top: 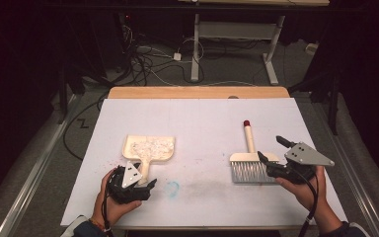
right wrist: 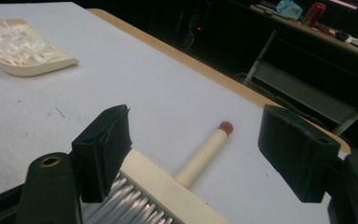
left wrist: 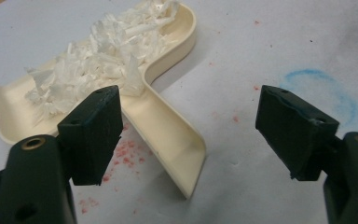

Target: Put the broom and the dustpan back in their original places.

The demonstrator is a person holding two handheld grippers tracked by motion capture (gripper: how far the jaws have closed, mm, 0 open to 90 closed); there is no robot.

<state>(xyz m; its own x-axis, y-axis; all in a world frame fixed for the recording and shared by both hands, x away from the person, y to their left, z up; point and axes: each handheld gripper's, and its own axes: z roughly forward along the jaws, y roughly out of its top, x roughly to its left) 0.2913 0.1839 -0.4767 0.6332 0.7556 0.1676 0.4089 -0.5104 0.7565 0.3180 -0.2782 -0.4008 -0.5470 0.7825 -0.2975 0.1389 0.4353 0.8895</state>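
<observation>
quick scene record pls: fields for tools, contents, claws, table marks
dustpan: cream dustpan flat on the white table, handle toward the person
contents: white shreds heaped in the pan
brush: brush lying flat, bristles toward the person, red-tipped handle pointing away
left claw: left claw open, the dustpan handle between its jaws, not gripped
right claw: right claw open, at the brush head
marks: blue ring, red specks
</observation>
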